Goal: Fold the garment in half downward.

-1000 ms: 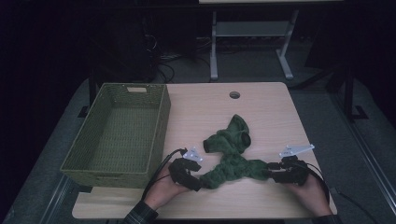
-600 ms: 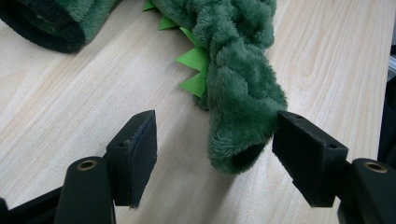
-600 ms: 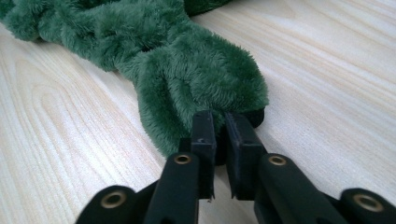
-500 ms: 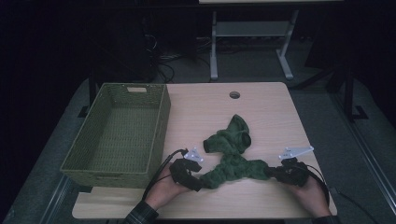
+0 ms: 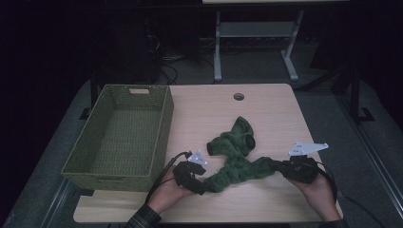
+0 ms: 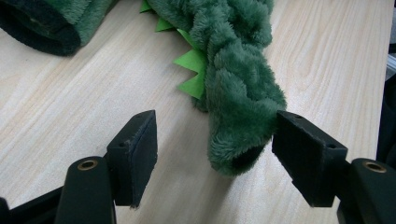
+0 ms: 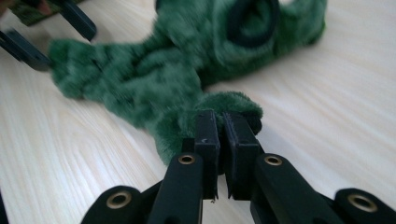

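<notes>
— What do the person's tools look like?

— The left gripper [image 5: 205, 184] and the right gripper [image 5: 278, 167] are both matt black, each with a black cable looping back from it. On top of each sits a pale grey three-cornered plate [image 5: 308, 148].

— And up close?

— The jaws are flat rectangular blocks with small screw holes, carried on rounded black arms with brass-coloured rivets [image 6: 87, 164].

— Any clothing?

— A dark plaid sleeve cuff [image 5: 145, 219] at the left wrist.

Left gripper [image 5: 202, 183] at seven o'clock, jaws wide apart; right gripper [image 5: 277, 167] at five o'clock, jaws clamped.
</notes>
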The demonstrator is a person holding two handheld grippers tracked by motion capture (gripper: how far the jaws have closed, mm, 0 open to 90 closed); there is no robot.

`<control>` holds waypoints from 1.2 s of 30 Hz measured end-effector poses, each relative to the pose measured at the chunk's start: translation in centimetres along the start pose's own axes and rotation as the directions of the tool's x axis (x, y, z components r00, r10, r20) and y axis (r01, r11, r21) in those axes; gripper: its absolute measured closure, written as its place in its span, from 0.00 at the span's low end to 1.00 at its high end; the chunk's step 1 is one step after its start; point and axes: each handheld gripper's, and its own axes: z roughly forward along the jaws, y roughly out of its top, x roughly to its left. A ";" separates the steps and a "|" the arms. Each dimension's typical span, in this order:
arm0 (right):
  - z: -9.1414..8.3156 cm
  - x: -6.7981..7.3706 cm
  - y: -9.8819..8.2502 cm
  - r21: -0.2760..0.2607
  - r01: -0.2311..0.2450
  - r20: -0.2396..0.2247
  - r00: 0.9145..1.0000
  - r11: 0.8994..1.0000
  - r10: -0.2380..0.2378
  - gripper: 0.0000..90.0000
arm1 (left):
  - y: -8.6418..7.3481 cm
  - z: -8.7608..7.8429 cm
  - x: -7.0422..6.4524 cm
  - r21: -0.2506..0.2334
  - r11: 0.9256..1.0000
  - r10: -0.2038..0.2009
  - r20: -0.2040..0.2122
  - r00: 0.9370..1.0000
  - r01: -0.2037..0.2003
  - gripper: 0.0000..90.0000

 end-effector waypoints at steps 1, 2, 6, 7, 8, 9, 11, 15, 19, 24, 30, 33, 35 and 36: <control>0.0 0.2 0.3 -0.010 0.013 -0.006 1.000 1.000 -0.013 0.94 | 0.0 0.0 0.0 0.001 1.000 0.000 0.001 1.000 0.000 0.34; 0.1 0.4 0.7 -0.014 0.024 -0.010 1.000 1.000 -0.024 0.94 | 0.0 0.0 0.0 0.000 1.000 0.000 0.002 1.000 0.000 0.34; 0.6 1.2 1.8 -0.021 0.071 -0.031 0.997 0.997 -0.071 0.94 | 0.0 0.0 0.0 0.002 1.000 0.001 0.001 1.000 -0.001 0.34; 0.8 1.5 2.1 -0.025 0.084 -0.039 0.996 0.996 -0.084 0.94 | 0.0 0.0 0.0 0.001 1.000 0.001 0.001 1.000 -0.001 0.34; 1.0 1.7 2.3 -0.025 0.092 -0.045 0.995 0.995 -0.093 0.94 | 0.0 0.0 0.0 0.000 1.000 0.000 0.001 1.000 0.000 0.34; 1.3 2.0 2.4 -0.019 0.099 -0.050 0.994 0.995 -0.100 0.94 | 0.0 0.0 0.0 0.001 1.000 0.000 0.001 1.000 0.000 0.34; 1.7 2.4 2.7 -0.020 0.117 -0.063 0.991 0.993 -0.118 0.93 | 0.0 0.0 0.0 0.008 1.000 0.006 0.002 1.000 -0.006 0.34; 2.3 3.1 3.3 -0.016 0.145 -0.077 0.986 0.989 -0.146 0.93 | 0.0 0.0 0.0 0.007 1.000 0.005 0.002 1.000 -0.005 0.34; 2.8 3.6 3.8 -0.013 0.155 -0.090 0.984 0.988 -0.156 0.92 | 0.0 0.1 0.0 0.005 1.000 0.002 0.003 1.000 -0.002 0.34; 4.1 4.2 4.3 0.003 0.181 -0.119 0.977 0.984 -0.179 0.91 | 0.0 0.0 0.0 0.006 1.000 0.004 0.006 1.000 -0.004 0.34; 5.8 4.9 4.6 0.029 0.195 -0.155 0.970 0.980 -0.188 0.89 | 0.0 0.0 0.0 0.005 1.000 0.008 0.002 1.000 -0.008 0.34; 6.7 5.1 4.7 0.027 0.200 -0.173 0.966 0.979 -0.193 0.87 | 0.0 0.0 0.0 -0.001 1.000 -0.001 0.003 1.000 0.001 0.34; 7.3 5.4 4.9 0.032 0.205 -0.184 0.963 0.978 -0.196 0.87 | 0.0 0.0 0.0 0.006 1.000 0.008 0.003 1.000 -0.008 0.34; 7.4 5.5 5.0 0.036 0.199 -0.192 0.963 0.979 -0.189 0.87 | 0.0 0.0 0.0 0.006 1.000 0.009 0.003 1.000 -0.009 0.34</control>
